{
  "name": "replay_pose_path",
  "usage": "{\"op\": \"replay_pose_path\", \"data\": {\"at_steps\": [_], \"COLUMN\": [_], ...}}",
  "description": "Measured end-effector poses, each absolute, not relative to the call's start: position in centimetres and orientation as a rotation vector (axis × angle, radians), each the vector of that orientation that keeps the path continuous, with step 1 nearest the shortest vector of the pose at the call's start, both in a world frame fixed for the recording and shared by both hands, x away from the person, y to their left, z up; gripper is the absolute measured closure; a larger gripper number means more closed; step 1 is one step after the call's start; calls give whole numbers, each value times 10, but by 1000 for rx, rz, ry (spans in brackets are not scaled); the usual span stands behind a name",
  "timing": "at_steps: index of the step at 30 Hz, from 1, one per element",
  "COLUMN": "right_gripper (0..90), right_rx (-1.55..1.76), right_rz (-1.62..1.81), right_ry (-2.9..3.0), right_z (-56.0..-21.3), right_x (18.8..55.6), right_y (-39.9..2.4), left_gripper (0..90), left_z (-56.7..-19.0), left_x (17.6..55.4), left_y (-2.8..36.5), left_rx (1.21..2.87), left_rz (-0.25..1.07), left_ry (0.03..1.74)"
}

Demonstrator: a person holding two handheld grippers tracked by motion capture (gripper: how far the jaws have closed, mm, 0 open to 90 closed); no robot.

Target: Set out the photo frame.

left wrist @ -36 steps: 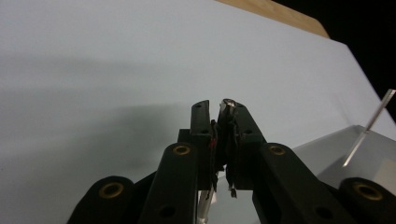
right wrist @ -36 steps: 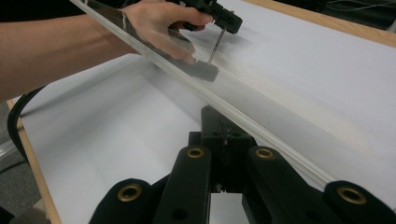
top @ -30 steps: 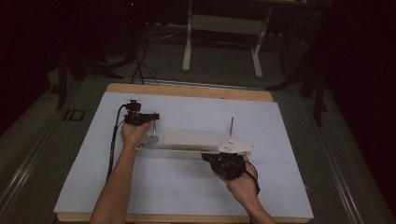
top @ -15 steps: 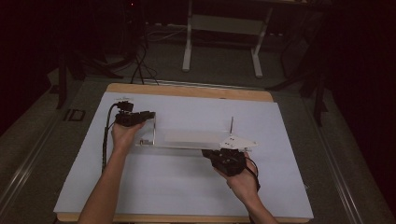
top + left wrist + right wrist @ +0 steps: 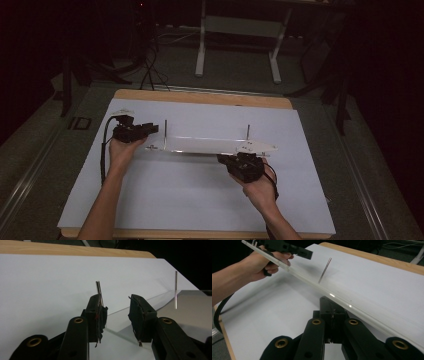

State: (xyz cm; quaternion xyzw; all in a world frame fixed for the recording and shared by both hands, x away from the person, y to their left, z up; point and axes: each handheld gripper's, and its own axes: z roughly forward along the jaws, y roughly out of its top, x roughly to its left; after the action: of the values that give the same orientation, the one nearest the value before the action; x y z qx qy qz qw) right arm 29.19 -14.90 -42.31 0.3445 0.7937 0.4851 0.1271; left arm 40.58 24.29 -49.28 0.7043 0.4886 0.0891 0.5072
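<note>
High view: right tool [image 5: 239, 161] clamped on clear plate's [image 5: 200, 145] near edge; left tool [image 5: 150, 129], jaws apart, at its left end.

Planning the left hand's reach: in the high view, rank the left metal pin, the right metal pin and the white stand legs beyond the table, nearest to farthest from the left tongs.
1. Left metal pin, just right of the left tongs.
2. Right metal pin, across the plate.
3. White stand legs, beyond the table.
</note>
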Motion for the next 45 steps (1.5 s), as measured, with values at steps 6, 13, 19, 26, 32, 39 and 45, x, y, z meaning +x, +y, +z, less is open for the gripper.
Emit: {"op": "replay_pose_path", "data": {"at_steps": [6,13,19,26,32,39,45], "right_gripper": [900,900,900,900,900,900,900], "right_rx": [1009,1016,1016,1021,1028,1037,1042], "right_rz": [1415,1429,1436,1440,1440,1440,1440], "right_ry": [2296,2272,2253,2229,2215,2204,2196], "right_z": [-419,-413,-407,-402,-398,-394,-391], "right_x": [296,301,306,314,320,327,333], "right_y": [-148,-148,-147,-146,-145,-144,-143], "left_gripper": [623,613,612,573,558,489,429], "left_z": [-490,-486,-485,-486,-486,-478,-472], "left_x": [395,384,375,370,367,369,377], "left_y": [249,250,251,248,248,236,221], "left_rx": [1717,1750,1751,1797,1779,1812,1822], "left_rz": [258,291,335,357,350,369,387], "left_ry": [1147,1089,1035,987,939,861,823]}}
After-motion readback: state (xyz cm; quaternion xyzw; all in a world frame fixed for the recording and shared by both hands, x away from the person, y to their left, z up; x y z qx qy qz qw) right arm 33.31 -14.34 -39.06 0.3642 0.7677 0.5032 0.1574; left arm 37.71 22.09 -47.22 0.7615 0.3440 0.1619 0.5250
